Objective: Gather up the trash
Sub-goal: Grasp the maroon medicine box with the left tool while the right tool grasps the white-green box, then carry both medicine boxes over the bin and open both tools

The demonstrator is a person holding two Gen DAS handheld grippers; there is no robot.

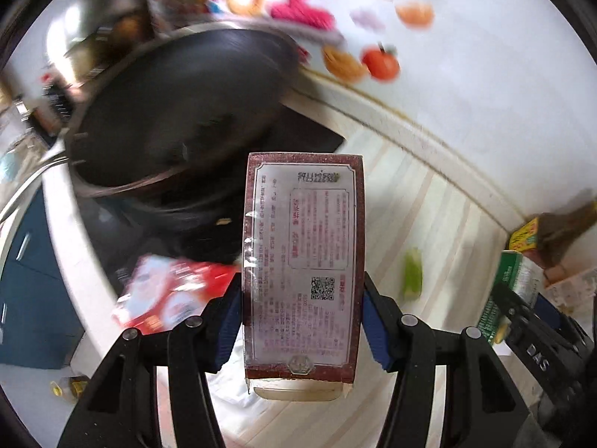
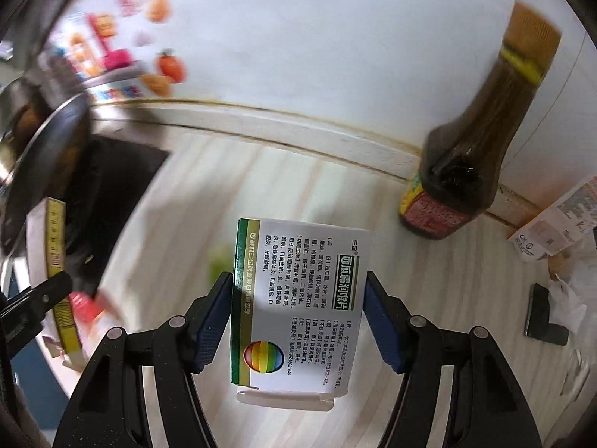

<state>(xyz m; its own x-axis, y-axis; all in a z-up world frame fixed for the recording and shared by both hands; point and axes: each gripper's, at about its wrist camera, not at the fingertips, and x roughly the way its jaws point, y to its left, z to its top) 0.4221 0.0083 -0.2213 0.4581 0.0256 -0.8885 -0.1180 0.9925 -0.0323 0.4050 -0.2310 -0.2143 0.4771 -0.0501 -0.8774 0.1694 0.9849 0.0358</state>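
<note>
My left gripper is shut on a dark red carton with a white printed label, held upright above the pale wooden counter. My right gripper is shut on a white and green medicine box, also held above the counter. The right gripper with its green box shows at the right edge of the left wrist view. The red carton and left gripper show at the left edge of the right wrist view. A red and white wrapper lies left of the carton. A green scrap lies on the counter.
A large black pan sits on a dark stove at the left. A dark sauce bottle stands against the white wall. An opened paper carton, a black object and crumpled paper lie at the right.
</note>
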